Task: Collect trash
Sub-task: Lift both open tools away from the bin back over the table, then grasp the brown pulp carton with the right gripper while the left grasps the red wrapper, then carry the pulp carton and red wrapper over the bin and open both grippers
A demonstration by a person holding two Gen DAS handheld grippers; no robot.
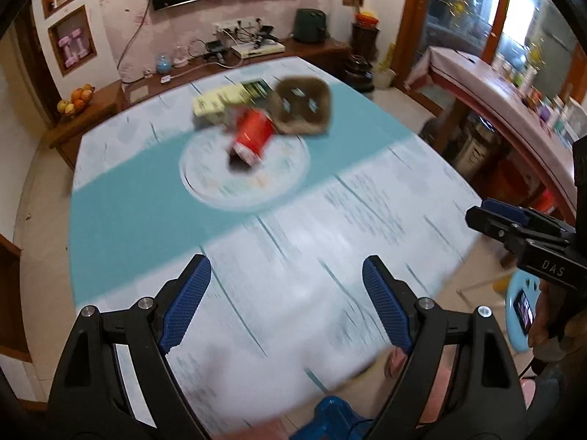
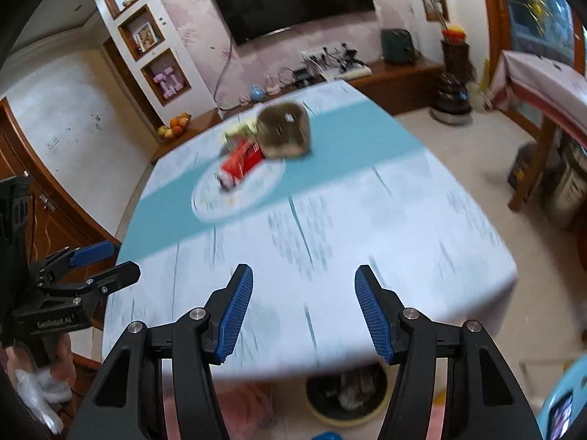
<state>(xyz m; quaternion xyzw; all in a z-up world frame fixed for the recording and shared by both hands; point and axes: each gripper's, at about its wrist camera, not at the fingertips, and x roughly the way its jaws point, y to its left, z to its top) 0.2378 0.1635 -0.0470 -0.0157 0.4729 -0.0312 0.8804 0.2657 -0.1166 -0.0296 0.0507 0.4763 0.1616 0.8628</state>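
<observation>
Blurred trash sits at the far middle of the table. A red can [image 1: 253, 135] [image 2: 240, 163] lies on its side on a round pale plate [image 1: 205, 187] [image 2: 264, 187]. Behind it are a yellow-green carton [image 1: 220, 101] and a brown crumpled bag [image 1: 302, 106] [image 2: 284, 130]. My left gripper [image 1: 285, 275] hangs open and empty above the near part of the table, well short of the plate; the right wrist view shows it at the left [image 2: 110, 260]. My right gripper [image 2: 303, 278] is open too, with nothing between its blue pads [image 2: 236, 311], and reaches in from the right edge [image 1: 488, 216] of the left wrist view.
The table carries a white and teal cloth [image 1: 139, 220] [image 2: 403, 220]. Below its near edge stand a round bin [image 2: 346, 396] with waste in it, a pink bag [image 2: 249, 407] and a blue stool [image 1: 330, 421]. The hand on the left gripper also holds clear plastic [image 2: 36, 399]. A second table [image 1: 488, 84] stands at the right.
</observation>
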